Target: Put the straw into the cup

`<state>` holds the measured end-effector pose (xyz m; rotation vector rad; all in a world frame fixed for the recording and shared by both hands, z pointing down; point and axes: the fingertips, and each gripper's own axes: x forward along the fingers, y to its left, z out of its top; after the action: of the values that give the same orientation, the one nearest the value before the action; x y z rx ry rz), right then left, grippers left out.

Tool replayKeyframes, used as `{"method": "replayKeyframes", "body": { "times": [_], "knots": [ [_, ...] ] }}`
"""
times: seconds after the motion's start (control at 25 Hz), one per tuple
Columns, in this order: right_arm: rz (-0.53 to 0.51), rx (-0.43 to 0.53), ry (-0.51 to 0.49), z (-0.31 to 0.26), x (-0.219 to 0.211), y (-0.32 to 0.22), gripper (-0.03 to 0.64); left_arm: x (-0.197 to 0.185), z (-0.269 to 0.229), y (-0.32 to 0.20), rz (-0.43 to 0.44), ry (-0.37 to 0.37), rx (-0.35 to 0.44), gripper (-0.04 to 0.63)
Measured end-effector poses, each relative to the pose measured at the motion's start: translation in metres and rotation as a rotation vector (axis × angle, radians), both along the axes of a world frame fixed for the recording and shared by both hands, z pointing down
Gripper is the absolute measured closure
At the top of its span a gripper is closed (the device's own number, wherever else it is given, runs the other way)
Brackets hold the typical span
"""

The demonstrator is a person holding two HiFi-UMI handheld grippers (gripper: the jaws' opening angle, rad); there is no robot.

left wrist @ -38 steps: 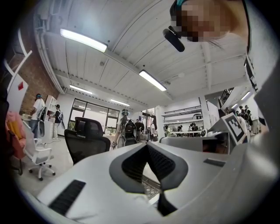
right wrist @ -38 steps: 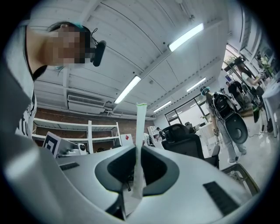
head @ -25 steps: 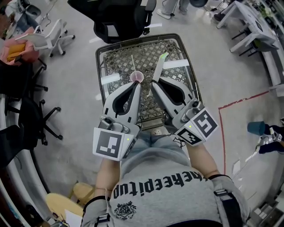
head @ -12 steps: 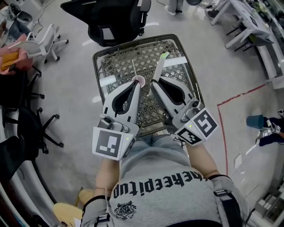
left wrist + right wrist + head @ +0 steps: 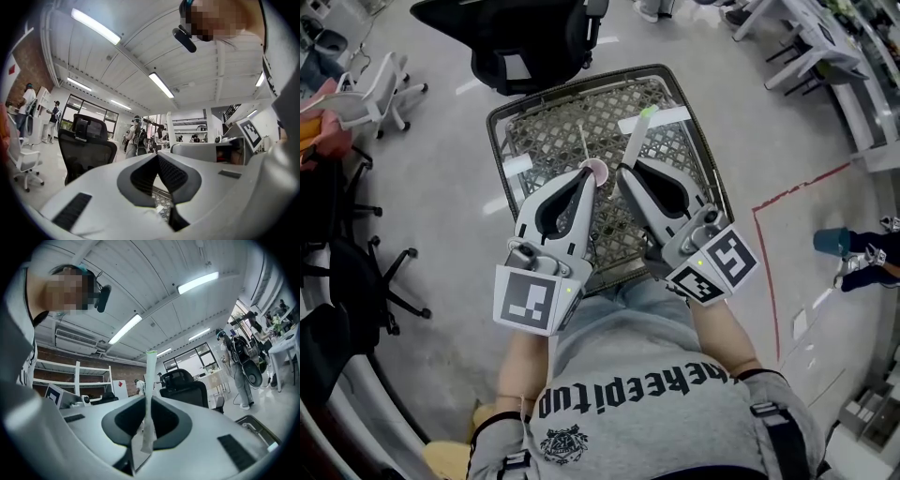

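In the head view, the cart (image 5: 548,131) had slid left and skewed since a second earlier, and the black chair (image 5: 525,42) had moved toward the top left corner. The two grippers kept their places side by side above the mesh. The pink cup (image 5: 594,170) stayed right at the tips of the left gripper (image 5: 587,174) while the cart shifted beneath it. The wrapped straw (image 5: 636,139) slanted up and away from the tips of the right gripper (image 5: 623,171), just beside the cup but apart from it.

In the left gripper view, the jaws were clenched tip to tip. The cup itself was hidden beyond them.

In the right gripper view, the jaws were clamped on the straw (image 5: 151,380). It stood nearly upright, its green-tipped end above them and its lower end hanging between them.
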<state>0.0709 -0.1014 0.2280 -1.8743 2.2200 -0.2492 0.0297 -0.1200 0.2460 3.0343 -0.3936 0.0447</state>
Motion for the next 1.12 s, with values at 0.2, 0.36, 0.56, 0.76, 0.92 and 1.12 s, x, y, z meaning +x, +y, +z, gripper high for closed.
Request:
{"method": "replayKeyframes", "body": {
  "times": [0.2, 0.36, 0.56, 0.76, 0.92, 1.12],
  "knots": [
    [0.001, -0.01, 0.015, 0.001, -0.001, -0.006, 0.563, 0.0, 0.002, -0.005, 0.006, 0.008, -0.014, 0.572],
    [-0.016, -0.013, 0.019, 0.001, 0.0, -0.01, 0.563, 0.001, 0.001, -0.006, -0.007, 0.009, -0.02, 0.572],
    [-0.057, -0.019, 0.021, 0.004, -0.002, -0.015, 0.563, -0.003, 0.004, -0.009, -0.052, 0.012, -0.03, 0.572],
    [-0.109, -0.027, 0.018, 0.01, 0.001, -0.018, 0.563, -0.001, 0.004, -0.013, -0.117, 0.029, -0.033, 0.572],
    [-0.158, -0.031, 0.013, 0.012, 0.005, -0.02, 0.563, 0.0, 0.002, -0.014, -0.182, 0.055, -0.034, 0.572],
    [-0.209, -0.03, 0.007, 0.015, 0.011, -0.023, 0.563, 0.0, 0.003, -0.014, -0.252, 0.059, -0.032, 0.572]
  ]
}}
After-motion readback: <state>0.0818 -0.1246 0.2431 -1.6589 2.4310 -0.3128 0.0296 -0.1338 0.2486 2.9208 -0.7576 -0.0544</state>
